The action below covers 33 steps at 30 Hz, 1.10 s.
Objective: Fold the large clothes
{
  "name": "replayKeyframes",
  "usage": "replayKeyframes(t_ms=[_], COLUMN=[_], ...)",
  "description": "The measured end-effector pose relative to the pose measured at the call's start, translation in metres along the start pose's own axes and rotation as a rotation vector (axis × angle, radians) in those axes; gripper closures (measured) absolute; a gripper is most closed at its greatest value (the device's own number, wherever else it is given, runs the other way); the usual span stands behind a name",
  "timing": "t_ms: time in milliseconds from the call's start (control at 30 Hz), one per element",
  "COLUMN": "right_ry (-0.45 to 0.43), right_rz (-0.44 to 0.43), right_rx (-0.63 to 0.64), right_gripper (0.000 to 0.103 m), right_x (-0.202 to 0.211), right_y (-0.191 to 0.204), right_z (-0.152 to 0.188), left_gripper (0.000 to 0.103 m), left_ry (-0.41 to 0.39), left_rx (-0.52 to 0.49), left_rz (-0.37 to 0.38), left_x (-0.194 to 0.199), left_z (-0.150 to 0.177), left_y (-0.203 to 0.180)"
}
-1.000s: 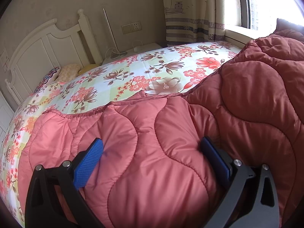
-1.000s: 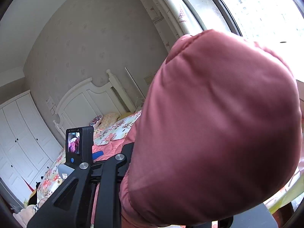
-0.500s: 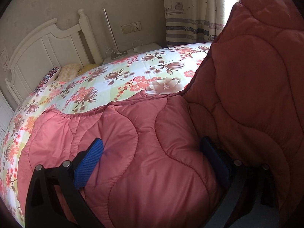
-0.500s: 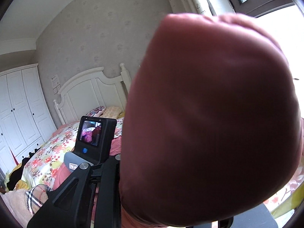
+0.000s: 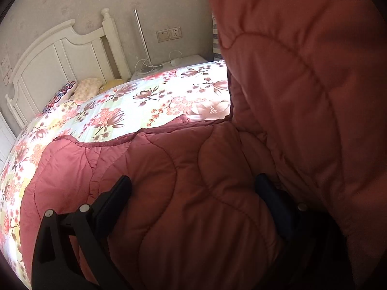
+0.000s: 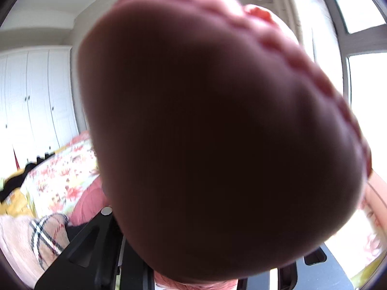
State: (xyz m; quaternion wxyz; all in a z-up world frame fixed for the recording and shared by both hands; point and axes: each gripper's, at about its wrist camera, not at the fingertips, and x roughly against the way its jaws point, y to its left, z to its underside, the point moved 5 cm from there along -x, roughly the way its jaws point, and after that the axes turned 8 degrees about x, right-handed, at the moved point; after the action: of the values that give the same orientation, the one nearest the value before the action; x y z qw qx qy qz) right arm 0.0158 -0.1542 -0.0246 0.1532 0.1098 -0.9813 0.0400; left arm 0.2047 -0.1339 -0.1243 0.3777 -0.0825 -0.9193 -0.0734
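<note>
A pink quilted garment (image 5: 183, 217) lies spread on the floral bedsheet (image 5: 145, 101). My left gripper (image 5: 193, 188) points down at its near edge, and a thick fold bulges between the blue pads (image 5: 121, 193), which press on both its sides. In the right wrist view a bunched lump of the same garment (image 6: 217, 133) fills the frame and hides the fingertips of my right gripper (image 6: 198, 261), which is shut on it. That lifted part hangs as a tall panel (image 5: 302, 96) at the right of the left wrist view.
A white headboard (image 5: 60, 55) with pillows (image 5: 87, 88) stands at the far end, beside a nightstand with a lamp pole (image 5: 142, 38). White wardrobe doors (image 6: 36, 101) line the left, a bright window (image 6: 362, 77) the right. A plaid cloth (image 6: 46, 229) lies near the bed's edge.
The right gripper has rolled and carried its bunch of the garment up and leftward. The raised panel now covers the curtain and window in the left wrist view. The left gripper has stayed put.
</note>
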Motion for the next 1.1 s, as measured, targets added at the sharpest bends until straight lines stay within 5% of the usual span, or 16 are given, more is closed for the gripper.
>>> replayKeyframes(t_ms=[333, 467, 567, 667, 733, 933, 1100], right_ry=[0.006, 0.0, 0.011, 0.018, 0.019, 0.04, 0.075], right_rz=[0.0, 0.002, 0.01, 0.019, 0.031, 0.105, 0.196], right_rx=[0.018, 0.025, 0.01, 0.016, 0.039, 0.129, 0.289], right_gripper=[0.068, 0.068, 0.068, 0.068, 0.068, 0.068, 0.064], right_x=[0.001, 0.002, 0.001, -0.001, -0.002, -0.009, -0.035], right_y=[0.005, 0.0, -0.004, -0.004, -0.001, 0.027, 0.079], right_z=[0.003, 0.002, 0.003, 0.004, 0.002, -0.006, -0.009], left_gripper=[0.003, 0.005, 0.002, 0.002, 0.002, 0.006, 0.008], left_ry=[0.0, -0.105, -0.199, -0.213, -0.188, -0.027, -0.055], left_rx=[0.035, 0.071, 0.035, 0.045, 0.112, 0.399, 0.463], left_rz=[0.036, 0.062, -0.01, -0.149, -0.172, 0.056, 0.178], left_x=[0.005, 0.046, 0.086, 0.092, 0.083, 0.034, 0.031], left_z=[-0.002, -0.011, -0.014, -0.007, 0.001, 0.032, 0.033], left_y=[0.005, 0.03, 0.064, 0.107, 0.138, 0.183, 0.188])
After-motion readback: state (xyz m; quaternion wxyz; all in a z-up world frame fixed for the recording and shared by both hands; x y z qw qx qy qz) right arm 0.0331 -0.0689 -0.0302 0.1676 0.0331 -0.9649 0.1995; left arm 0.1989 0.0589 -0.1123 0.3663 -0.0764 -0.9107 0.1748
